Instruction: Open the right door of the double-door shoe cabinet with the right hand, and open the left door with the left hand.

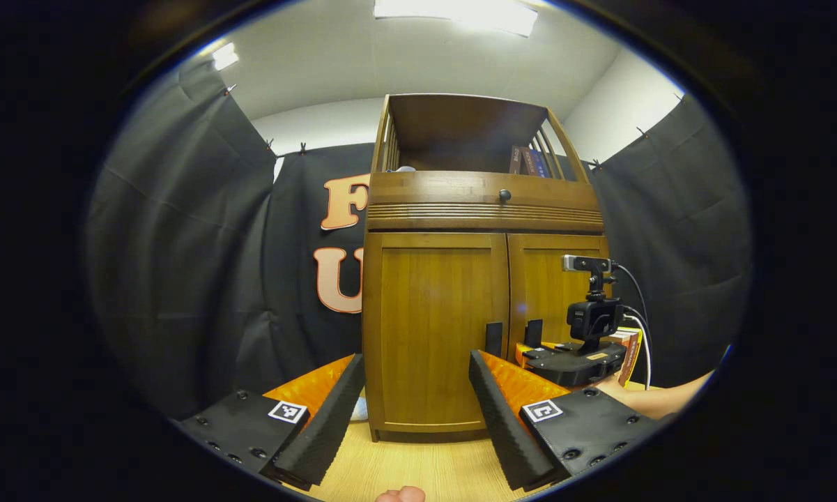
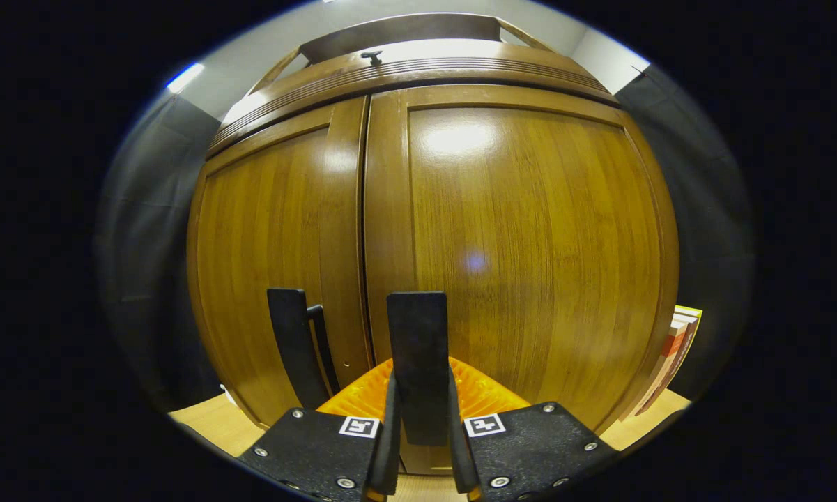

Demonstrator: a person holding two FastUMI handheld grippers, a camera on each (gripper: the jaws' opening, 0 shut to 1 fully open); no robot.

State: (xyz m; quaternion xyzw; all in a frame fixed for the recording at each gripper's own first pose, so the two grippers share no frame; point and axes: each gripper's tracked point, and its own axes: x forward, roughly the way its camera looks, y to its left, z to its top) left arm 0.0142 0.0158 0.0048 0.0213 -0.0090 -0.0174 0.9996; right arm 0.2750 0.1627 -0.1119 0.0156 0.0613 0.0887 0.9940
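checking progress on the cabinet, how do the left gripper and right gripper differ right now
The right gripper is up against the cabinet, fingers closed on the right door's handle. The left gripper hangs farther back, fingers spread wide, holding nothing; the left door's handle is untouched. Both point at the cabinet, whose doors look closed.

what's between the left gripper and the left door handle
Nothing visible. The left gripper is open and faces the left door; its handle sits at the door's inner edge, with only bare floor between. The right gripper is shut on the right handle alongside.
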